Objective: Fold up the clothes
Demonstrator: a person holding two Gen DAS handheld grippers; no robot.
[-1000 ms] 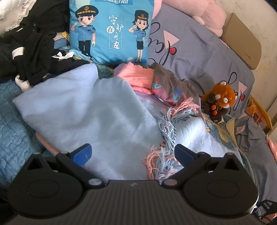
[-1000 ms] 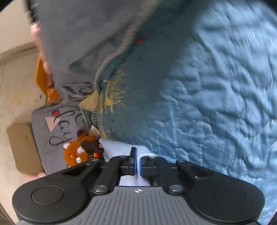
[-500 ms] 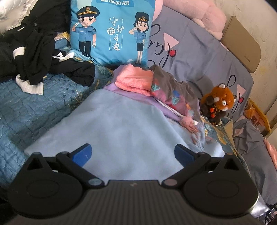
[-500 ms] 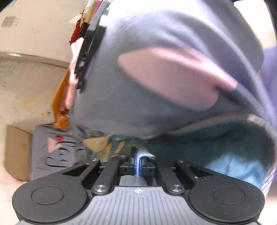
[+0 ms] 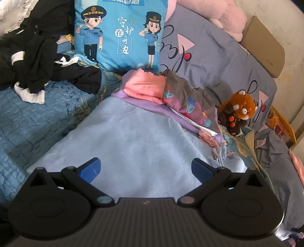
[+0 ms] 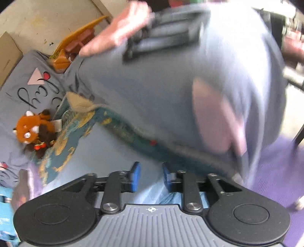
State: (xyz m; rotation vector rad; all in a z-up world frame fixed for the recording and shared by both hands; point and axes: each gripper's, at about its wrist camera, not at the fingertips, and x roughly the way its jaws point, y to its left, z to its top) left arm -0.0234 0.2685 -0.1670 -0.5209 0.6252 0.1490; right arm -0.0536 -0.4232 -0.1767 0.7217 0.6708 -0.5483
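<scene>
Since the earlier frame, your right gripper (image 6: 150, 175) has let go of the light blue blanket (image 5: 133, 152); its jaws are opening, nothing pinched. Your left gripper (image 5: 145, 169) hangs spread wide over that blanket, folded on the near bed. One cartoon pillow (image 5: 119, 34), one plush toy (image 5: 238, 112), one black clothing heap (image 5: 43, 62); blue quilted bedspread (image 5: 34, 121), beige wall (image 5: 281, 17).

Cartoon pillow (image 5: 119, 34), fox plush (image 5: 238, 112)
</scene>
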